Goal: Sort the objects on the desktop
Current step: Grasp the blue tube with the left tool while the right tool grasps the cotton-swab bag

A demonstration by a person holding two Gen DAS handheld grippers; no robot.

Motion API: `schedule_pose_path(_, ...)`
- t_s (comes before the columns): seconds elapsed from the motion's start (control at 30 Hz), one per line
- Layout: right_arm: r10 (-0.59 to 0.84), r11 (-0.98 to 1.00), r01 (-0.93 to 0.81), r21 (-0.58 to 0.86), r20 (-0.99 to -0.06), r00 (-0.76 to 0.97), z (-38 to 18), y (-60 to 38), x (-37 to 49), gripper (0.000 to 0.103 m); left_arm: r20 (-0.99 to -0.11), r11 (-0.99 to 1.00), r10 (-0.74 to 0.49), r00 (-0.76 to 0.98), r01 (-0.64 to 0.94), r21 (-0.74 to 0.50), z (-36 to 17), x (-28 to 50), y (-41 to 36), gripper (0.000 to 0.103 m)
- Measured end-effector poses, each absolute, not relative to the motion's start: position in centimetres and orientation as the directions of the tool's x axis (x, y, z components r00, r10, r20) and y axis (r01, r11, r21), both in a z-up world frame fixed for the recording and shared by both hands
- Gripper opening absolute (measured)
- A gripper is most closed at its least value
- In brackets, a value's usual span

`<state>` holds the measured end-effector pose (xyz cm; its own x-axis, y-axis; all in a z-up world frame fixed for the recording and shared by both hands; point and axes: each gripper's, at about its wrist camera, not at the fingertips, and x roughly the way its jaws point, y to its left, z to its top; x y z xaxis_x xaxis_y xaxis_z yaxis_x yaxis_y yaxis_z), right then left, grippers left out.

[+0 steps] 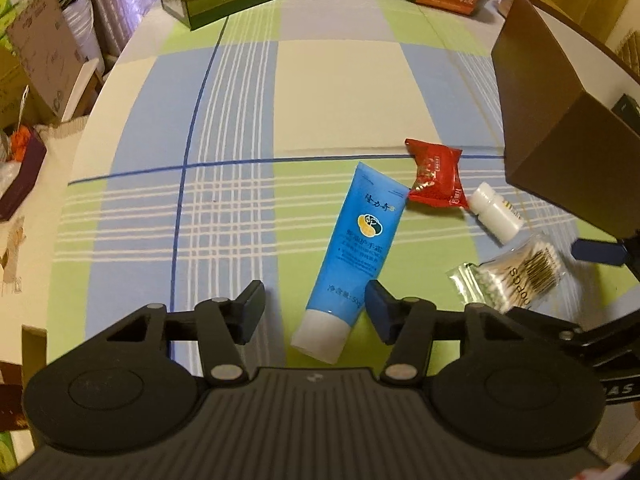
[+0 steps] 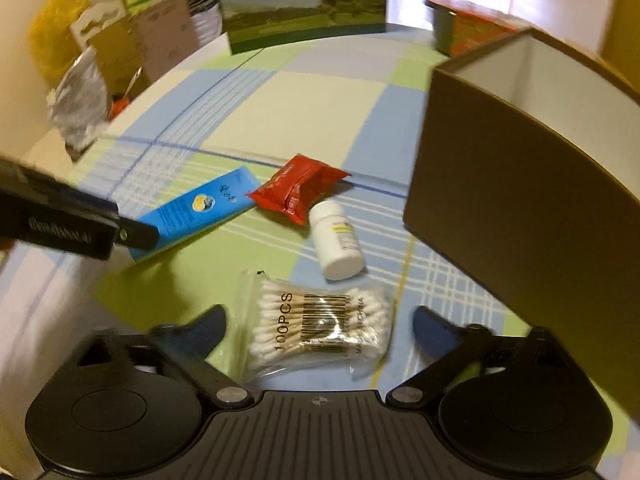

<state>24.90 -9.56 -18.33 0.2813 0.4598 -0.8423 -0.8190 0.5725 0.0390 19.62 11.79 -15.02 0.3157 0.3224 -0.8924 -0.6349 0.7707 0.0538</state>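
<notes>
On a counter (image 1: 328,92) draped in a blue, green and cream checked cloth, the left wrist view shows the left claw (image 1: 316,312) spread on either side of the lower end of a bright blue plastic hand-cream tube (image 1: 356,240) with a white cap, which lies flat with the cap towards the camera; the right pad sits just beside the tube's edge and the left pad stands apart, so nothing is pinched yet. Beyond the tube lie a crinkled red foil snack packet (image 1: 436,178) touching its far corner, a small white plastic bottle (image 1: 496,212) on its side, and a clear bag of cotton swabs (image 1: 516,276), with a tall brown cardboard box (image 1: 560,140) open at the top standing just to the right. From the right wrist view, the right claw (image 2: 320,328) hangs spread wide around the cotton-swab bag (image 2: 320,328), its pads clear of the plastic on both sides, while the white bottle (image 2: 338,240), red packet (image 2: 298,188) and blue tube (image 2: 196,210) lie beyond it and the brown box (image 2: 520,184) rises close on the right. The left claw (image 2: 132,236) crosses the frame's left edge over the tube. The risks appear plain: the slack, slippery swab bag may bunch or slide out of a shallow pinch, the tube may squirt sideways if caught only by its edge, and the two claws, working near each other, may collide or knock the bottle rolling.
</notes>
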Motion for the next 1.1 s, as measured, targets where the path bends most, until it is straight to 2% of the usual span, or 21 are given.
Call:
schedule_pose_path(0.13,0.461,0.554,-0.832,0.037,-0.845,0.269,-18.4,-10.2,25.1,0.068,-0.888,0.790,0.335,0.315,-0.607,0.082,-15.0,19.8,11.6,0.053)
schedule_pose_path(0.43,0.416,0.618,-0.783,0.065,-0.873,0.255,-17.8,-15.3,26.0,0.067,-0.885,0.853,0.352,0.304,-0.494,0.170,-16.1,21.4,10.8,0.050)
schedule_pose_path(0.6,0.396,0.652,-0.754,0.078,-0.883,0.252,-17.3,-18.9,26.1,0.067,-0.894,0.877,0.319,0.314,-0.455,0.153,-16.8,21.9,10.4,0.030)
schedule_pose_path(0.7,0.391,0.664,-0.743,0.083,-0.886,0.250,-17.1,-20.9,25.9,0.067,-0.894,0.880,0.317,0.318,-0.450,0.152,-16.8,21.7,9.7,0.026)
schedule_pose_path(0.83,0.385,0.682,-0.726,0.091,-0.888,0.251,-16.9,-23.1,25.2,0.067,-0.920,0.890,0.240,0.310,-0.448,0.081,-16.6,20.8,8.1,0.026)
schedule_pose_path(0.93,0.380,0.695,-0.714,0.086,-0.887,0.262,-16.8,-24.0,24.7,0.067,-0.933,0.900,0.214,0.291,-0.429,0.072,-16.5,19.8,5.8,0.026)
schedule_pose_path(1.0,0.383,0.700,-0.709,0.091,-0.885,0.264,-16.7,-24.3,24.5,0.070,-0.938,0.900,0.197,0.285,-0.431,0.058,-16.5,19.3,4.7,0.026)
schedule_pose_path(1.1,0.375,0.717,-0.692,0.080,-0.882,0.286,-16.8,-24.3,24.4,0.085,-0.943,0.902,0.190,0.274,-0.427,0.057,-16.6,19.4,3.9,0.029)
